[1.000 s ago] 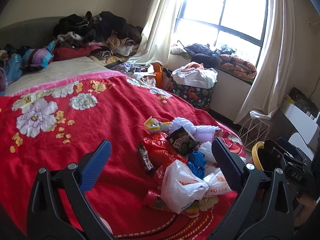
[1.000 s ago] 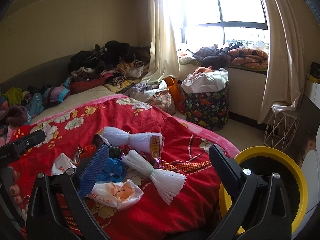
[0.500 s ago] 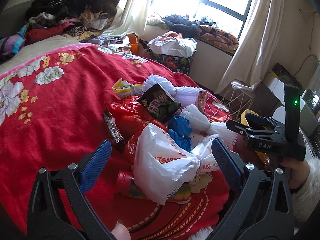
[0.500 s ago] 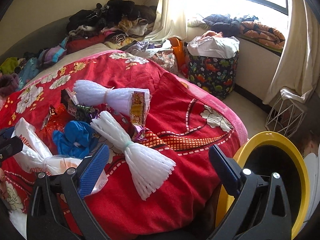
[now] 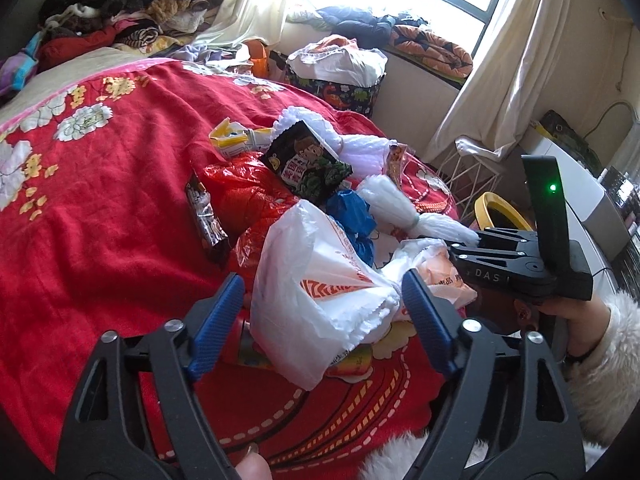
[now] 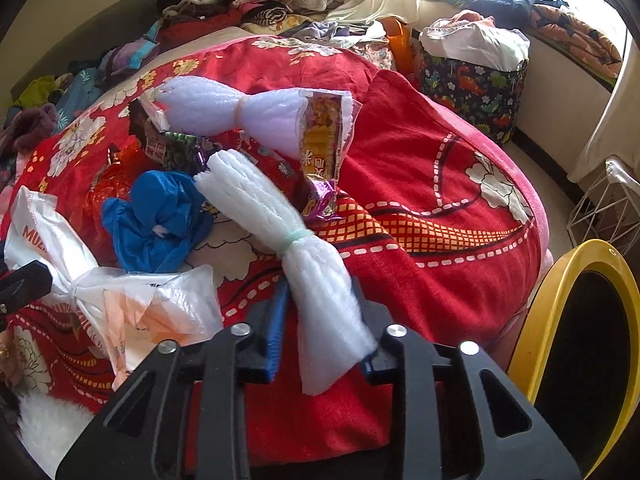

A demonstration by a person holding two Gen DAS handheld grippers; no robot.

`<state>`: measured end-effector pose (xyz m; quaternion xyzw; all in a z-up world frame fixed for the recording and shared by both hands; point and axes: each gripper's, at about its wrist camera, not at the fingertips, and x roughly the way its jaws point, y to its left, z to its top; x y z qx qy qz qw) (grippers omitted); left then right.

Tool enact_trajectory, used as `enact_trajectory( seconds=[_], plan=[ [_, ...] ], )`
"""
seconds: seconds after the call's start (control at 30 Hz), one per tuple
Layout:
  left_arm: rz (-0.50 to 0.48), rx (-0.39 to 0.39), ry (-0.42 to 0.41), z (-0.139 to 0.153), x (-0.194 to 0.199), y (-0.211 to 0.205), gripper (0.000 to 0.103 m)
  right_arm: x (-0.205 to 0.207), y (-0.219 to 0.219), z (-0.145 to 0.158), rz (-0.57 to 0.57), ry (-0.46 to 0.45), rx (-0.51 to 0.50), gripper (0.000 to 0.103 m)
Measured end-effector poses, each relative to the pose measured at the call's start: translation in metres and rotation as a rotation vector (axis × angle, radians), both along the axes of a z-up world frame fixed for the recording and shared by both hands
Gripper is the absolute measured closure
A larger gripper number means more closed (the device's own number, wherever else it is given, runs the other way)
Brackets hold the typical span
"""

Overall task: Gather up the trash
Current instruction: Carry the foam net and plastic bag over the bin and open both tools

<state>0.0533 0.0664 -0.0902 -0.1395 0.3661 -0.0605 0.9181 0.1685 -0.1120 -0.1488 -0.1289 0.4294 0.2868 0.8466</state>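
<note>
Trash pickup on the bed

The right gripper (image 6: 320, 320) has just squeezed in on the white foam bundle (image 6: 320, 280). The left gripper (image 5: 324, 308) has been closing around the white bag (image 5: 320, 280), pads not tight yet. Squeeze firmly, then lift slowly toward the yellow bin (image 6: 560, 300).

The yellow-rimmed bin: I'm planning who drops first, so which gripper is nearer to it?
Right. The right gripper, closed on the white foam bundle, sits just beside the yellow-rimmed bin; the left gripper straddles the white plastic bag, farther away.
</note>
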Motion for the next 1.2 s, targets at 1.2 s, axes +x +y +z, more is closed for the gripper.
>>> enact_trajectory(
  seconds=[1.2],
  plan=[
    [-0.184,0.086,-0.199,0.079,0.023,-0.079,0.074,-0.038,-0.135,0.092,-0.331,-0.18,0.316,0.083]
  ],
)
